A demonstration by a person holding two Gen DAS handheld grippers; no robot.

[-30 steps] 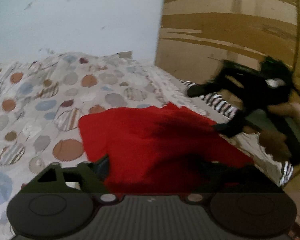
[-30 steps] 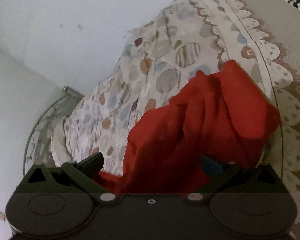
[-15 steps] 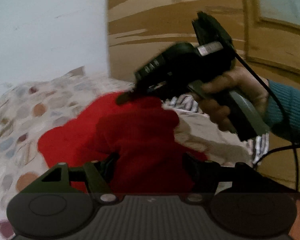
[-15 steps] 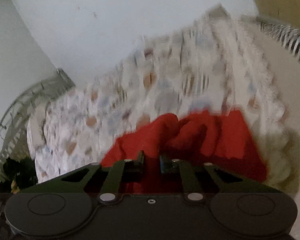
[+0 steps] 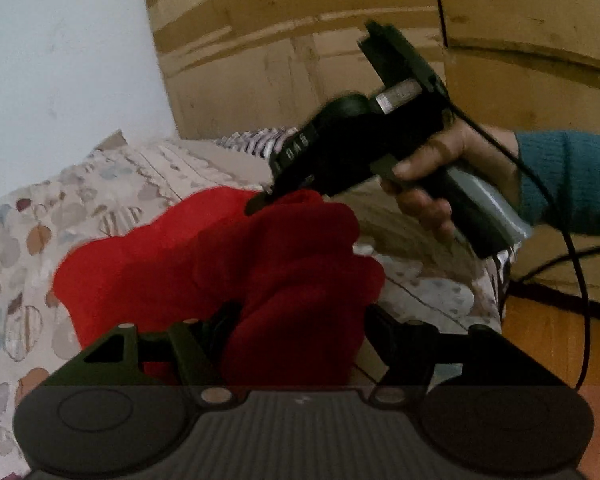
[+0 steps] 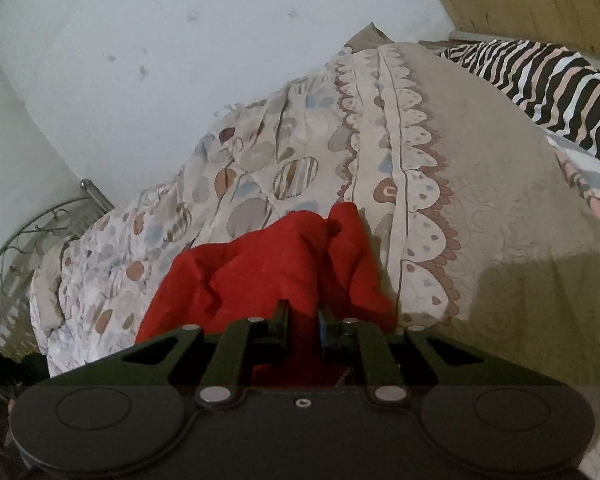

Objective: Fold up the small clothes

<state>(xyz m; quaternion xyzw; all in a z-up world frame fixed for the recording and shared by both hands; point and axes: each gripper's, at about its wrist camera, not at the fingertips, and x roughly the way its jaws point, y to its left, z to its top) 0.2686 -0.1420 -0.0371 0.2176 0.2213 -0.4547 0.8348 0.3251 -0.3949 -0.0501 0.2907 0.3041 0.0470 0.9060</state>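
Two camera views look down at a bed covered by a patterned bedspread [image 6: 284, 152] printed with rounded spots in brown, grey and blue, with a scalloped border along one edge. A white wall [image 6: 180, 40] rises behind the bed, and a wooden door [image 5: 500, 40] stands to one side. A zebra-striped cloth [image 6: 540, 80] lies at the far corner of the bed.

On the bedspread sits a red garment [image 5: 204, 248], bunched into soft folds and partly lifted off the surface.

The right gripper [image 6: 303, 316] has its fingers nearly together, pinching a fold of the red cloth. From the left wrist camera, its dark tip [image 5: 260, 202] meets the top of the raised bunch, and the person's right hand [image 5: 440, 172], in a teal sleeve, grasps the handle.

The left gripper [image 5: 296, 320] has its fingers set wide apart on either side of a hanging lump of the garment; whether they press it cannot be told.
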